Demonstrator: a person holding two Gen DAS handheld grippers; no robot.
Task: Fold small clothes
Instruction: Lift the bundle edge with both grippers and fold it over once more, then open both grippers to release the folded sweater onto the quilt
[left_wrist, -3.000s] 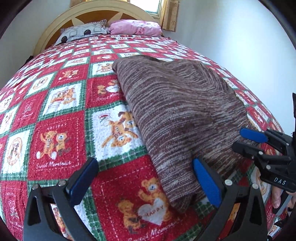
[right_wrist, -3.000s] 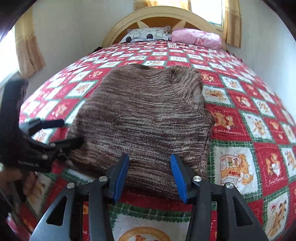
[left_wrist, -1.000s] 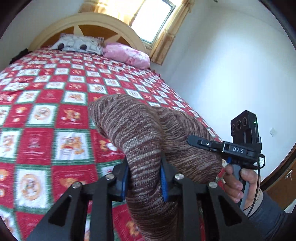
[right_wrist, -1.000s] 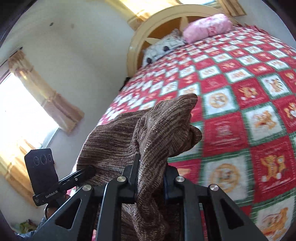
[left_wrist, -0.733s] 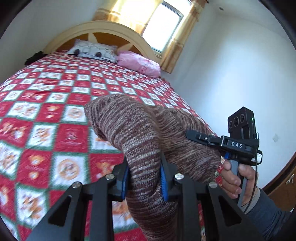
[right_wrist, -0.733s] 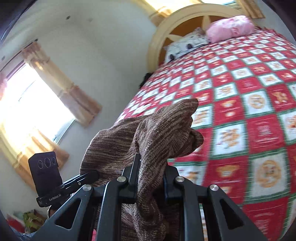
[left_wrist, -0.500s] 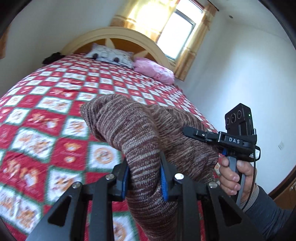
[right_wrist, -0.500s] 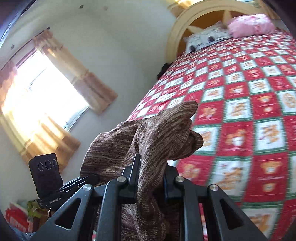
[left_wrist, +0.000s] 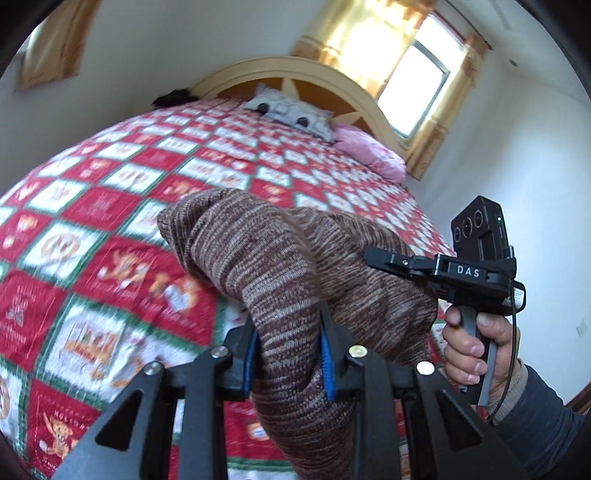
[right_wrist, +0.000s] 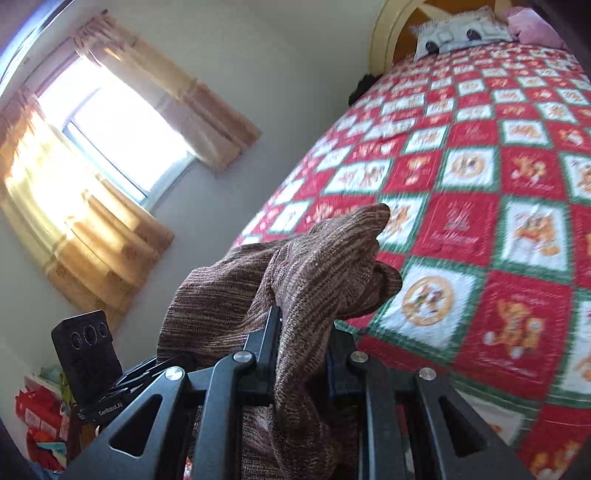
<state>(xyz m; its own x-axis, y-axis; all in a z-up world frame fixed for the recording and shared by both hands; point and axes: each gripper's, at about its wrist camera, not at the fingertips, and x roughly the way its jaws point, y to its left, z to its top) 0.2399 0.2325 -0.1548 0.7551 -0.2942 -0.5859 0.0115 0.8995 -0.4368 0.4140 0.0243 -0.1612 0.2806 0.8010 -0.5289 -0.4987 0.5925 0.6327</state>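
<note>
Left wrist view showed the left hand-held gripper (left_wrist: 288, 354) squeezed tight on a thick bunch of the brown knit sweater (left_wrist: 280, 266). The sweater was lifted up above the bed (left_wrist: 110, 221), and it hung in a big fold between the two grippers. Blue pads (left_wrist: 325, 354) pressed on the cloth from both sides. To the right, a hand (left_wrist: 476, 343) in a dark sleeve (left_wrist: 535, 421) held the right hand-held gripper (left_wrist: 373, 254), with its tip against the far side of the sweater.

In the right wrist view, the right hand-held gripper (right_wrist: 303, 354) was also clamped on a bunch of the sweater (right_wrist: 325, 273), and the cloth drooped down past its fingers. The left hand-held gripper (right_wrist: 173, 363) poked into the sweater at the lower left.

The bed had a red, white and green quilt (right_wrist: 480, 221) with bear pictures. A spotted pillow (left_wrist: 288, 114) and a pink pillow (left_wrist: 369, 155) lay by the curved headboard (left_wrist: 295, 70). Sunny windows (right_wrist: 122, 129) had yellow curtains (right_wrist: 92, 243)
</note>
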